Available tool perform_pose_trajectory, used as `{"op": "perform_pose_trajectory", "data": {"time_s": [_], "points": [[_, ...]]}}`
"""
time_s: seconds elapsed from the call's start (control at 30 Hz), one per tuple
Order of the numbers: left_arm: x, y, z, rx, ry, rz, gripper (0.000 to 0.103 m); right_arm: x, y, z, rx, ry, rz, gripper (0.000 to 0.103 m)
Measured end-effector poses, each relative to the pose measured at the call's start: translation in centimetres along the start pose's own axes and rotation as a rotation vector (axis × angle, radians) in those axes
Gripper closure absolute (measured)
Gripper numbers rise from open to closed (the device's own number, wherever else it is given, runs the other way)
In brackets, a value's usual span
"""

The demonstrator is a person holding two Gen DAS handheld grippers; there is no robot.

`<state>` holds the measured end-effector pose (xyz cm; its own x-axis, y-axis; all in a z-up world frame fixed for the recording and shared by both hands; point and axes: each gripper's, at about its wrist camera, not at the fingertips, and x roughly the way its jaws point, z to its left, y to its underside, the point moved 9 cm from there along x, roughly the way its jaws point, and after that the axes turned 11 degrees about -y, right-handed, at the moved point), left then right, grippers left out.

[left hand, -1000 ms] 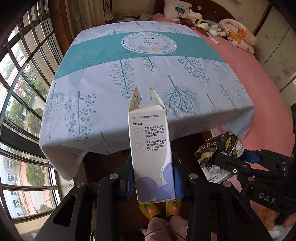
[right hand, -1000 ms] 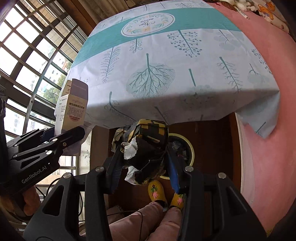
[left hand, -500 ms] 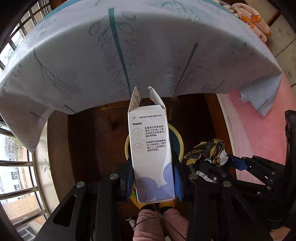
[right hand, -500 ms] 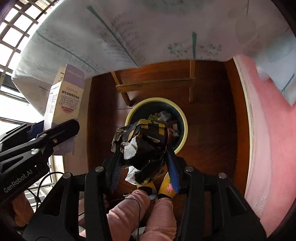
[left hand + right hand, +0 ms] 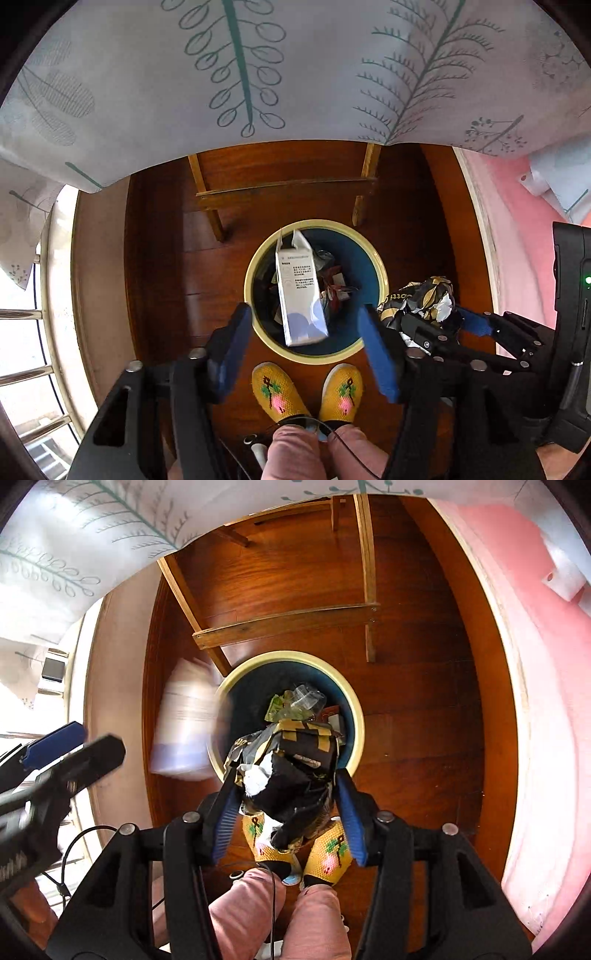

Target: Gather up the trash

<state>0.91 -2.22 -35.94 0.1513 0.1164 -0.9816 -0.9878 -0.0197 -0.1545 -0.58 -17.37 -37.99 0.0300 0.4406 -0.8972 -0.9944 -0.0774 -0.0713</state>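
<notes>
White carton [image 5: 300,295] beyond spread left hand-held gripper [image 5: 304,341]

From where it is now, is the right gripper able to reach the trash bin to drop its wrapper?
Probably yes. The right gripper, shut on the crumpled wrapper, sits above the near rim of the open bin, and nothing blocks the way.

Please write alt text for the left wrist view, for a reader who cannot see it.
The left gripper is open above a round bin, and a white carton is over the bin's mouth. To the right, the right gripper is shut on a crumpled wrapper; yellow slippers stand below.
</notes>
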Motion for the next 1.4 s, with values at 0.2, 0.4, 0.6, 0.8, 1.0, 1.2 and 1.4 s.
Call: {"op": "perform_pose_trajectory", "data": {"time_s": [0.2,0.4,0.6,0.8,1.0,1.2,1.4], "points": [[0.4,0.1,1.6,-0.027,-0.036,-0.016,0.013,-0.5,-0.4,0.2,-0.035,0.0,-0.057,0.043],[-1.1,0.7,4.2,-0.045,-0.05,-0.042,0.01,-1.9,-0.6,1.2,-0.048,0.007,-0.091,0.042],[-3.3,0.2,5.5,-0.053,-0.058,-0.075,0.009,-3.5,-0.5,2.3,-0.056,0.023,-0.115,0.042],[-6.8,-0.7,6.0,-0.056,-0.056,-0.103,0.004,-6.3,-0.7,4.0,-0.087,0.028,-0.135,0.038],[-10.9,-1.2,6.6,-0.054,-0.056,-0.11,0.003,-10.2,-1.1,5.9,-0.102,0.018,-0.157,0.035],[-16.6,-1.8,7.2,-0.049,-0.059,-0.141,0.003,-15.3,-1.6,8.7,-0.124,-0.005,-0.188,0.034],[-23.5,-3.0,8.1,-0.055,-0.055,-0.21,0.003,-20.9,-2.5,11.6,-0.172,-0.008,-0.231,0.031]]}}
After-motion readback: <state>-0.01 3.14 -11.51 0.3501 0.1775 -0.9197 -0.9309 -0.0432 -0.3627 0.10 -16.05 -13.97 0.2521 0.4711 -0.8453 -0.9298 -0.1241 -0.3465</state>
